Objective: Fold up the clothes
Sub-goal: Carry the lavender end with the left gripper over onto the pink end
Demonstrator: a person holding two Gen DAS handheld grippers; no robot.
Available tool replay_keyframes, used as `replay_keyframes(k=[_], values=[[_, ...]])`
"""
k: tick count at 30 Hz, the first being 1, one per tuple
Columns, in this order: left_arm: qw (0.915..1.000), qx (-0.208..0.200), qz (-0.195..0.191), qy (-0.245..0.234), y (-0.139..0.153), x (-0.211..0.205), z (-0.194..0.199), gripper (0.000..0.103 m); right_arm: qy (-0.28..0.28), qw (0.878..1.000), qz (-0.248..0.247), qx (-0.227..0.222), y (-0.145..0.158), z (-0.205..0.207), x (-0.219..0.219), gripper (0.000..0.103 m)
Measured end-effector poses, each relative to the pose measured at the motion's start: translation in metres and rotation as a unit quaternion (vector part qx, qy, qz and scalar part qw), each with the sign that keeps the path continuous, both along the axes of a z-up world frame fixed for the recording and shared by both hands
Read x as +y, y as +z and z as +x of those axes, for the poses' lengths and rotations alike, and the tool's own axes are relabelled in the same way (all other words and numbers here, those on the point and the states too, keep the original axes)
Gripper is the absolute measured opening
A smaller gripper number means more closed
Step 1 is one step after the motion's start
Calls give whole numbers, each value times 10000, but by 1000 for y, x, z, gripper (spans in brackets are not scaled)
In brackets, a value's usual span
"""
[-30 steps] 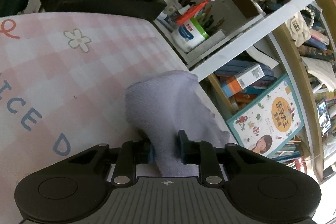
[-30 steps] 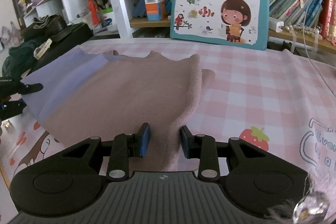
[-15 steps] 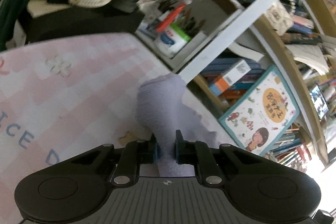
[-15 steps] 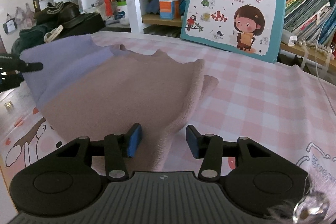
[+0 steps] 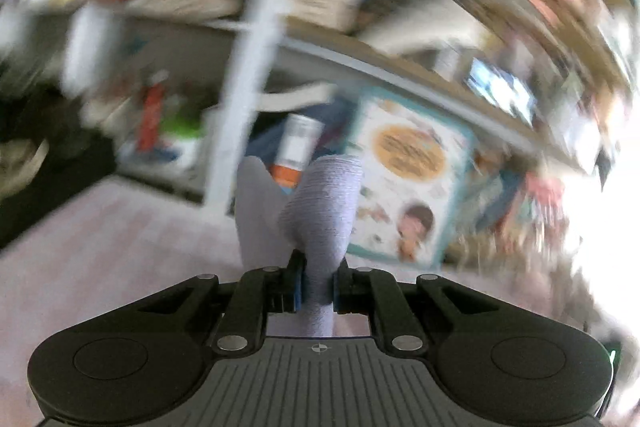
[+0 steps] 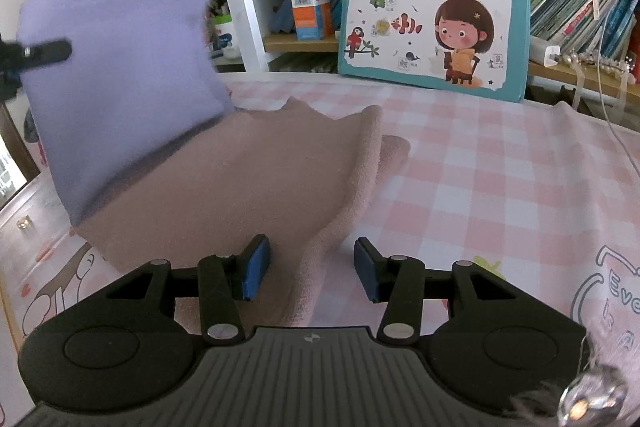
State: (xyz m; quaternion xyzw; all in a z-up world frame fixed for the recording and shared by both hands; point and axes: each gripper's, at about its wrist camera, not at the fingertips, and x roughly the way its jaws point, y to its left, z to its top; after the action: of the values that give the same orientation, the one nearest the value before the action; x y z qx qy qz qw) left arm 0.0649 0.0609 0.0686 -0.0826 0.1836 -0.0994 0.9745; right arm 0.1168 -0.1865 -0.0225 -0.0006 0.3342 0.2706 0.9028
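Left gripper (image 5: 318, 285) clamps the lavender end (image 6: 120, 79), now raised off the pink garment (image 6: 240, 187) — fold under way; right gripper (image 6: 312, 267) has spread open.

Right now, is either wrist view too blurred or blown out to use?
Left wrist view: heavy motion blur over the shelves, right edge washed out white; only the left hand-held gripper and the lavender cloth it pinches are sharp. Right wrist view: crisp, except the blurred lifted lavender flap; fisheye bends the shelves.

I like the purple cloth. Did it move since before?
Yes. The purple cloth, clamped in the left hand-held gripper, has risen off the table to the height of the shelf.
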Motion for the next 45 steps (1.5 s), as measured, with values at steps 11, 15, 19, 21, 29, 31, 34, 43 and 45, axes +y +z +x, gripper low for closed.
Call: replay_keyframes(k=[11, 15, 19, 21, 29, 31, 34, 43, 45], values=[[9687, 705, 1917, -1411, -61, -123, -8, 31, 126, 9997, 197, 45, -2, 3, -9, 44], [9753, 562, 1536, -1483, -52, -111, -18, 38, 125, 9995, 294, 44, -4, 2, -11, 44], [9802, 418, 1151, -1553, -44, -98, -27, 47, 137, 9996, 233, 0, -3, 0, -10, 44], [9821, 346, 958, -1586, -39, -92, -32, 56, 128, 9996, 235, 3, -3, 0, -9, 44], [9891, -272, 483, -1366, -19, -53, -53, 57, 53, 9995, -98, -298, 0, -7, -4, 56], [9930, -82, 522, -1055, -24, -46, -43, 57, 18, 9991, -184, -375, 7, -10, -7, 59], [9954, 206, 570, -746, -33, -37, -26, 55, -20, 9988, -171, -450, 19, -19, -17, 65], [9872, 229, 1161, -1071, -51, -59, -18, 54, 600, 9789, 1855, 609, 29, -18, -64, 76], [9839, 160, 1371, -1135, -54, -67, -17, 54, 573, 9690, 2199, 974, 23, -5, -63, 76]])
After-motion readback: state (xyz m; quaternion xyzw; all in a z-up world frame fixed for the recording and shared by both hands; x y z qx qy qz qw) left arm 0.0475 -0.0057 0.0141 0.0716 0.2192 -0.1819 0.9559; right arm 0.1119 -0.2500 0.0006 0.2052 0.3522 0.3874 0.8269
